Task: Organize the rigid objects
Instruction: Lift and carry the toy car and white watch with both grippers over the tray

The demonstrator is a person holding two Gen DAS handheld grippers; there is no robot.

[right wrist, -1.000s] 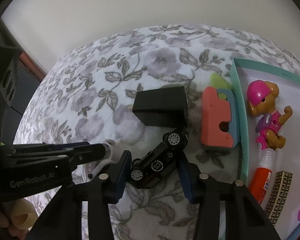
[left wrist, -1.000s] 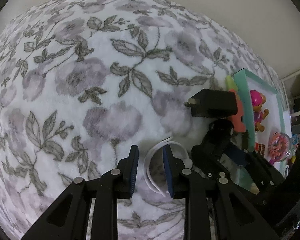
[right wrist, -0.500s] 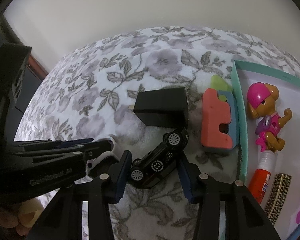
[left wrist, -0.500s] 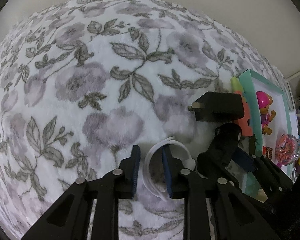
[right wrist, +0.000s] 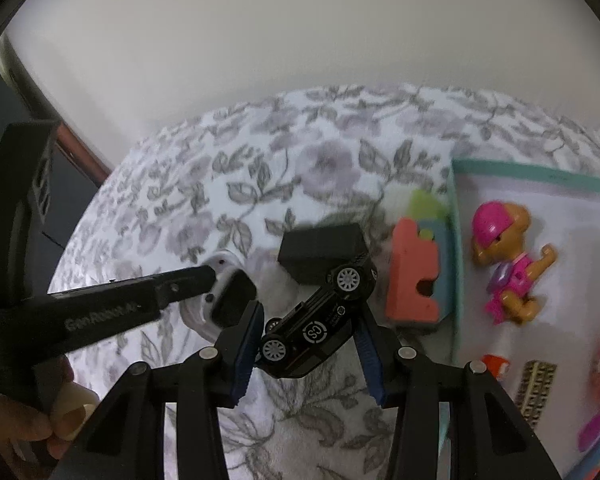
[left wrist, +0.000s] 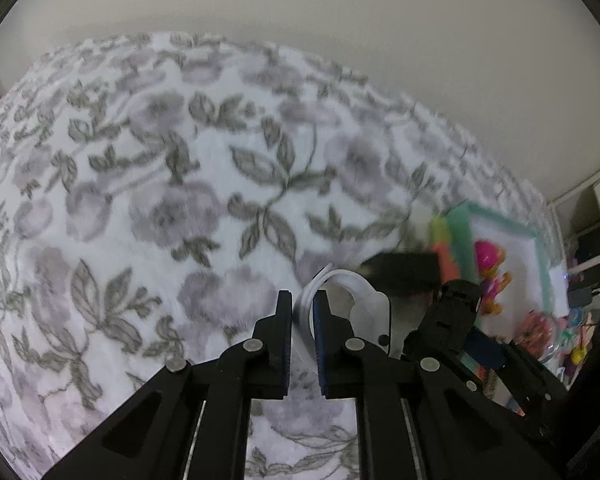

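Watch [left wrist: 340, 292], white and light with a bendy strap, sits pinched by that strap in my left gripper [left wrist: 302, 340]; toy car [right wrist: 320, 320], rigid and slick, is clamped in my right gripper [right wrist: 308, 344], tray [right wrist: 456, 240] at three o'clock.

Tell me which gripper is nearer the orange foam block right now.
Right. The right gripper, clamping the black toy car, sits just beside the orange foam block; the left gripper is farther off, beyond the car.
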